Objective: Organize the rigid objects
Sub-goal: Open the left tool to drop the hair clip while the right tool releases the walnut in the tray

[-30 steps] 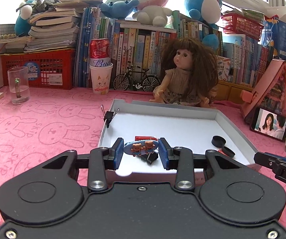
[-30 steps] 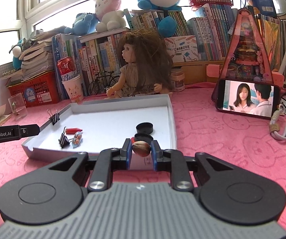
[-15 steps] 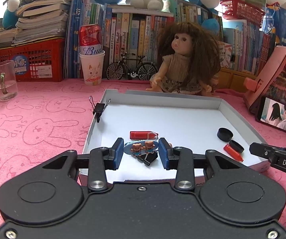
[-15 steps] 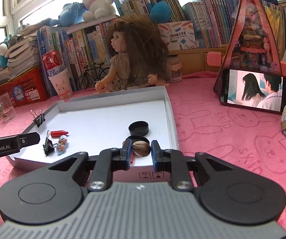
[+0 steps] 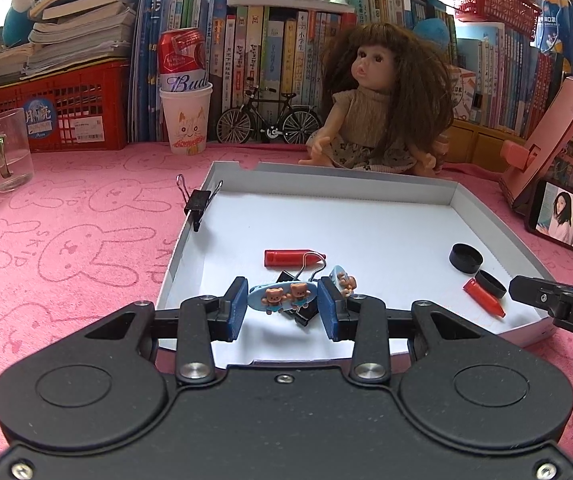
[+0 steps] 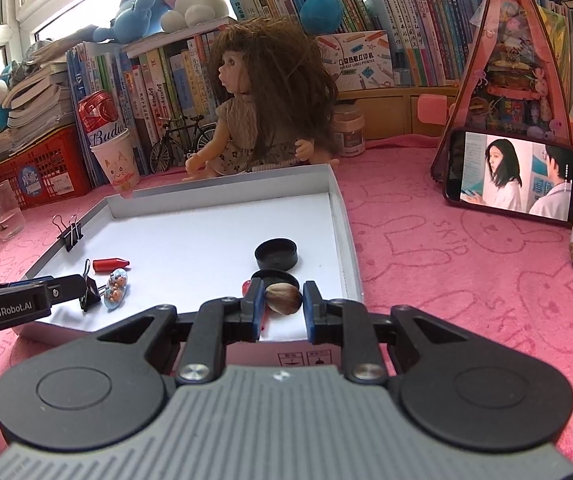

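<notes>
A white shallow box (image 5: 366, 184) (image 6: 338, 208) lies on the pink cloth. My left gripper (image 5: 282, 304) is shut on a blue hair clip with two bears (image 5: 284, 297), held over the box's near edge. Beside it lie a second bear clip (image 5: 344, 278) (image 6: 115, 285), a black binder clip (image 5: 306, 312) and a red crayon (image 5: 286, 258) (image 6: 108, 264). My right gripper (image 6: 283, 300) has widened around a brown shell (image 6: 284, 298) over the box's near right corner. Two black caps (image 6: 276, 254) (image 5: 465, 258) and another red crayon (image 5: 484, 298) lie there.
A binder clip (image 5: 198, 202) grips the box's left wall. A doll (image 5: 378, 100) sits behind the box. A glass mug (image 5: 6, 148), a paper cup with a can (image 5: 185, 120), a red basket (image 5: 58, 108), a phone (image 6: 514, 178) and books surround it.
Both grippers have moved forward and lower over the box. The right gripper's fingers have spread apart around the shell. The left gripper still holds the bear clip.
</notes>
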Tool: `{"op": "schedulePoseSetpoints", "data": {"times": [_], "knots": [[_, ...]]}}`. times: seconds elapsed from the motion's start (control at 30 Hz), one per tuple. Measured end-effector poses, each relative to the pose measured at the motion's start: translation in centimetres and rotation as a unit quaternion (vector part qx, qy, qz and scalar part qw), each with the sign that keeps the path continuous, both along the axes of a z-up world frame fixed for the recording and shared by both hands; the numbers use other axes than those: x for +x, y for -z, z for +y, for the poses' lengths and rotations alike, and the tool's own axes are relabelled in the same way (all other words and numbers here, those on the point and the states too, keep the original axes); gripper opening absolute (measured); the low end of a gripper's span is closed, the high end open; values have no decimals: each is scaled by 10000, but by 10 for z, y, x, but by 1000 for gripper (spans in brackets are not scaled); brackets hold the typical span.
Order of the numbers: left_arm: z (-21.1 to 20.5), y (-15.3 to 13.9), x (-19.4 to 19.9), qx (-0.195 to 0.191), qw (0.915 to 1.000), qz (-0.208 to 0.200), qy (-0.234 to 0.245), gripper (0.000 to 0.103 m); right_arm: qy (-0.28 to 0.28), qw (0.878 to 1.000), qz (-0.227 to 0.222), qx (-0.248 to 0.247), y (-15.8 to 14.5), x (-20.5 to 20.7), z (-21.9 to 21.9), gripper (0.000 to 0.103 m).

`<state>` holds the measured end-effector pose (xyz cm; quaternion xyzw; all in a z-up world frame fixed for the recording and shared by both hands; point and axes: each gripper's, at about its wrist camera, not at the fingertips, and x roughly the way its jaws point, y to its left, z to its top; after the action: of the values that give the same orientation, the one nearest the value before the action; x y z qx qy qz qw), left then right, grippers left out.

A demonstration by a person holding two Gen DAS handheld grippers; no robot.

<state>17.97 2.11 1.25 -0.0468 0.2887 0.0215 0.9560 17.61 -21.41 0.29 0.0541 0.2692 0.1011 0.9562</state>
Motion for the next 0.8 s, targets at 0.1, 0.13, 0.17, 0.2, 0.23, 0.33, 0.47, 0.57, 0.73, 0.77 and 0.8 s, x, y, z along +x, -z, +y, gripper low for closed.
{"op": "schedulePoseSetpoints", "data": {"times": [0.1, 0.13, 0.17, 0.2, 0.23, 0.33, 0.47, 0.57, 0.73, 0.77, 0.8], "knots": [[0, 0, 0, -11, 10000, 15, -13, 36, -2, 10000, 2, -23, 0, 0, 1, 25], [0, 0, 1, -11, 10000, 16, -8, 36, -3, 10000, 3, -22, 0, 1, 1, 25], [0, 0, 1, -13, 10000, 21, -7, 36, -3, 10000, 2, -24, 0, 1, 1, 26], [0, 0, 0, -18, 10000, 28, -1, 36, -6, 10000, 3, -23, 0, 1, 1, 27], [0, 0, 0, -24, 10000, 33, 6, 36, -7, 10000, 2, -24, 0, 0, 1, 29], [0, 0, 0, -33, 10000, 19, -4, 36, -15, 10000, 3, -38, 0, 0, 2, 30], [0, -2, -3, -58, 10000, -6, 4, 44, -16, 10000, 3, -22, 0, 0, 2, 31], [0, -3, -6, -52, 10000, -28, 4, 58, -17, 10000, 0, -11, 0, 0, 2, 46], [0, -8, -14, -24, 9999, -141, 9, 72, -26, 10000, -37, -33, -2, -4, 3, 59], [0, -9, -15, -33, 9999, -154, 13, 73, -31, 10000, -49, -33, -3, -5, 4, 60], [0, -11, -16, -45, 9999, -167, 11, 74, -39, 10000, -62, -30, -4, -6, 4, 62]]}}
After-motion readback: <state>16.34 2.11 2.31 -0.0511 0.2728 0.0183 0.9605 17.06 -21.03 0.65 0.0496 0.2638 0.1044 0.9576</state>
